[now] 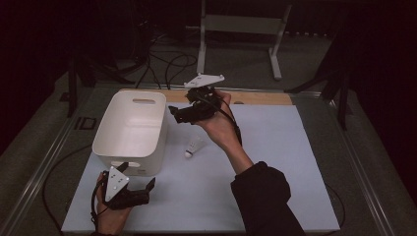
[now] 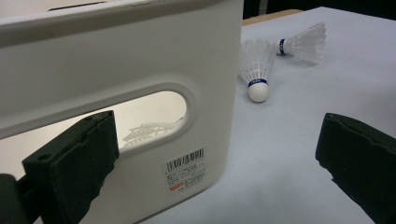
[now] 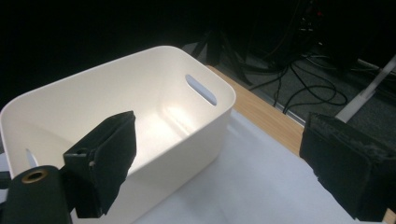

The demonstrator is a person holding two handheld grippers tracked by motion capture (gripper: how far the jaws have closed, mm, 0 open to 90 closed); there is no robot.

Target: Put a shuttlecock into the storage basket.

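Shuttlecock (image 1: pixel 193 147) lies beside the bin (image 1: pixel 130 130); right claw (image 1: pixel 178 114) and left claw (image 1: pixel 140 178) both gape wide, holding nothing

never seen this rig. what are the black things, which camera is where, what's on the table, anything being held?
No robot here: a person holds a two-jaw tool in each hand. The left hand-held gripper sits low by the near end of the white plastic bin with slot handles; the right hand-held gripper is raised beside the bin's rim. The high view looks down from above the table. The other two cameras ride on the grippers, so the black blocks at their bottom edges are jaws. On the white table sheet lie two white feathered shuttlecocks. Both grippers are open and hold nothing.
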